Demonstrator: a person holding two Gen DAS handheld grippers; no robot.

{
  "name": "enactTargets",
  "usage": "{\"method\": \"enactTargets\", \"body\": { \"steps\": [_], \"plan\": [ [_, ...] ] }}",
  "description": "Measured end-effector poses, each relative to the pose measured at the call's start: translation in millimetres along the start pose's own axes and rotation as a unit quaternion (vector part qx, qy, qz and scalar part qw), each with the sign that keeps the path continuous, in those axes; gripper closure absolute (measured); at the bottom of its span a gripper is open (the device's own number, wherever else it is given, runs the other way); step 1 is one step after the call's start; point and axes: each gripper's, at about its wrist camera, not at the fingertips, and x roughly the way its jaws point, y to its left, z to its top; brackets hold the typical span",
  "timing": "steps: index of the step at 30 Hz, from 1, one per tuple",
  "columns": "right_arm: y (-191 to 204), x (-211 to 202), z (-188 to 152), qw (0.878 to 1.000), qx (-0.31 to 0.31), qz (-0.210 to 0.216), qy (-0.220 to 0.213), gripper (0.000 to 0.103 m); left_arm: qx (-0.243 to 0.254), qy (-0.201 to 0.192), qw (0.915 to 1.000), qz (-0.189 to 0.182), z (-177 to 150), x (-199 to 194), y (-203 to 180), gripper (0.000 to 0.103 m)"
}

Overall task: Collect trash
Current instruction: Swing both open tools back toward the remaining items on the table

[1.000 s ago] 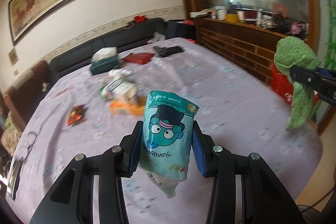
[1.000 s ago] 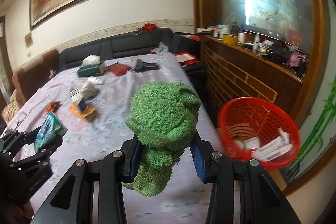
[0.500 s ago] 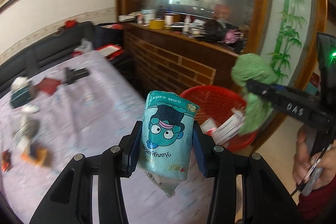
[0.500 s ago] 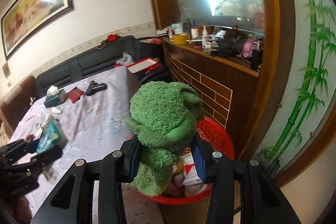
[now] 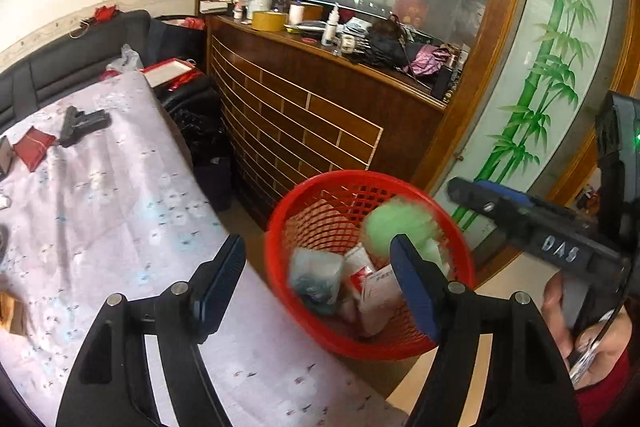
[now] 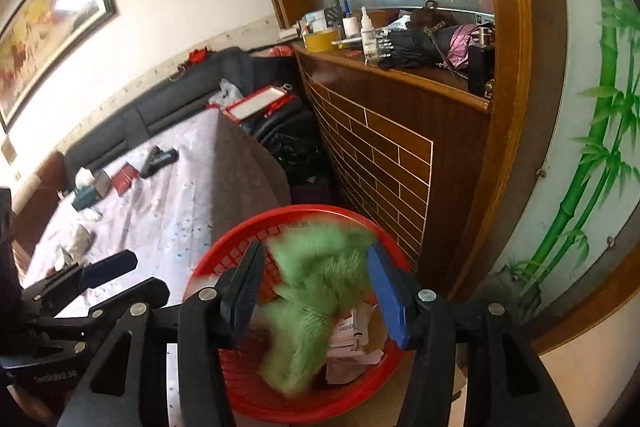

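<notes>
Both grippers hang over a red mesh basket [image 5: 340, 175] [image 6: 304, 211] standing off the table's corner. My left gripper [image 5: 318, 245] has its jaws opening wide with nothing between them. The teal snack packet [image 5: 316, 275] lies blurred inside the basket among white cartons. My right gripper [image 6: 316, 251] [image 5: 472, 193] is also opening. The green towel [image 6: 316, 287] [image 5: 400, 227], smeared by motion, drops from between its pads into the basket. The left gripper [image 6: 140, 275] shows at the left of the right wrist view.
The lilac-clothed table [image 5: 120, 207] carries a black gadget [image 5: 82, 125], a red packet [image 5: 34, 149] and a tissue box [image 6: 90, 193]. A brick-patterned wooden counter [image 5: 312, 115] with bottles stands behind the basket. A black sofa [image 5: 80, 55] lines the wall. A hand [image 5: 592, 339] holds the right gripper.
Both grippers swung from the table to above the red basket and opened. The teal packet left the left jaws and the green towel slipped out of the right jaws, both down into the basket.
</notes>
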Motion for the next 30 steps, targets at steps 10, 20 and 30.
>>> {"method": "enactTargets", "body": {
  "steps": [10,20,30],
  "plan": [
    [35.2,-27.8,-22.0,0.999,-0.005,0.039,-0.018,0.045,0.008,-0.009,0.9983,0.058,-43.0,-54.9,34.6,0.03],
    [145.7,-11.3,-50.7,0.991,-0.083,0.106,0.023,0.045,-0.051,-0.015,0.9902,0.129,-94.4,-123.6,116.7,0.03],
    [277.0,20.8,-68.1,0.966,-0.175,0.176,0.066,0.045,-0.132,-0.024,0.9695,0.205,-149.1,-194.8,217.1,0.03]
  ]
}}
